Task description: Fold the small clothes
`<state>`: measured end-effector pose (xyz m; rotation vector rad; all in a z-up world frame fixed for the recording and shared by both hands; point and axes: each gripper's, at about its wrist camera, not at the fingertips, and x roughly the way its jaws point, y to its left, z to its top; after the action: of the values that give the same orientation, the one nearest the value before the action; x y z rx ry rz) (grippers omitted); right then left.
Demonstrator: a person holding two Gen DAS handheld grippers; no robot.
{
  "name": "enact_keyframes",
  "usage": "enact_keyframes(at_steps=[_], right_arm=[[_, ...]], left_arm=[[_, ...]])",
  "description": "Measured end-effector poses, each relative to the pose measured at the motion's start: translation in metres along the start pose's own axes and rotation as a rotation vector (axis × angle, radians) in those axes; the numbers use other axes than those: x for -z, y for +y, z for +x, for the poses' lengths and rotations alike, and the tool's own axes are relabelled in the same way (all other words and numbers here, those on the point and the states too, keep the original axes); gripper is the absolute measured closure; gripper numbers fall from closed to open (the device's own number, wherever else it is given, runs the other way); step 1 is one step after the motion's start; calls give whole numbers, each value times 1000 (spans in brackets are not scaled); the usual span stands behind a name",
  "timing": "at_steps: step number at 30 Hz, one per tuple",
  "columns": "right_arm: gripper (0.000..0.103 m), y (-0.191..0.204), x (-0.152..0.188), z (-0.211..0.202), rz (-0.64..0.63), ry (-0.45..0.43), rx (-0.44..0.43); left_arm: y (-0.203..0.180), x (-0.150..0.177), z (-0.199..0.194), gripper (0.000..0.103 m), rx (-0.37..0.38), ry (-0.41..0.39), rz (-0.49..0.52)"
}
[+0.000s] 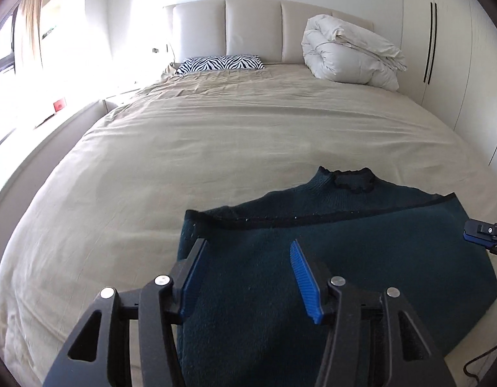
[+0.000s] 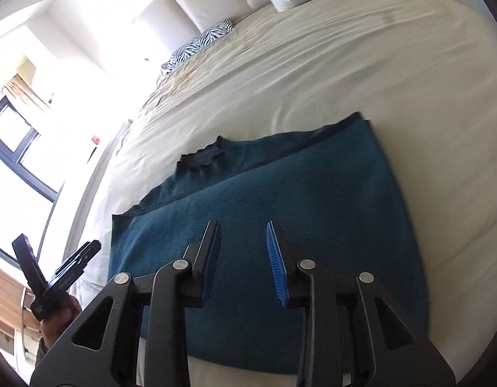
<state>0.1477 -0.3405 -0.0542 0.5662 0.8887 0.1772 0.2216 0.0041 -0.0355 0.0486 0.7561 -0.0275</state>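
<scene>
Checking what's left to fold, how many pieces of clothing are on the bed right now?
1: a dark teal sweater, lying partly folded on the bed below both open grippers. Anything beyond the frames can't be seen.

sweater (image 1: 329,274): fuzzy matt knit | sheet (image 1: 200,148): matt creased cloth | headboard (image 1: 251,29): smooth padded panels | pads (image 1: 305,282): ribbed plastic

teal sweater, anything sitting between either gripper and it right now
Nothing visible does. The teal sweater lies folded on the bed sheet, directly below the open left gripper and open right gripper, with only air between. The zebra pillow and rolled duvet sit far off by the headboard.
</scene>
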Motion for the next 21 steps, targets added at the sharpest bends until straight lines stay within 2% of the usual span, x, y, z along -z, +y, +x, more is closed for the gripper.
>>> enact_keyframes(at_steps=[2,5,6,8,11,14,17,19,21], right_arm=[[74,16,-8,37,12,49,-71],[74,31,-18,88,32,119,-156],[74,31,-20,103,48,138,-169],[75,24,-20,125,92,157,-163],[78,-2,-31,127,157,116,-222],[78,-37,-45,111,213,32,-221],[78,-82,-56,88,292,-69,-127],[81,-111,-58,74,364,-123,-116],[81,-131,-59,57,417,-177,-65]], left_arm=[[-10,-8,24,47,-27,16,27],[-4,-3,65,47,-66,104,8],[2,2,76,45,-43,123,-23],[18,8,82,41,16,103,-101],[21,8,85,41,42,105,-103],[19,9,89,39,30,101,-90],[16,12,89,39,21,93,-82],[16,13,88,39,26,89,-86],[17,13,89,39,27,86,-87]])
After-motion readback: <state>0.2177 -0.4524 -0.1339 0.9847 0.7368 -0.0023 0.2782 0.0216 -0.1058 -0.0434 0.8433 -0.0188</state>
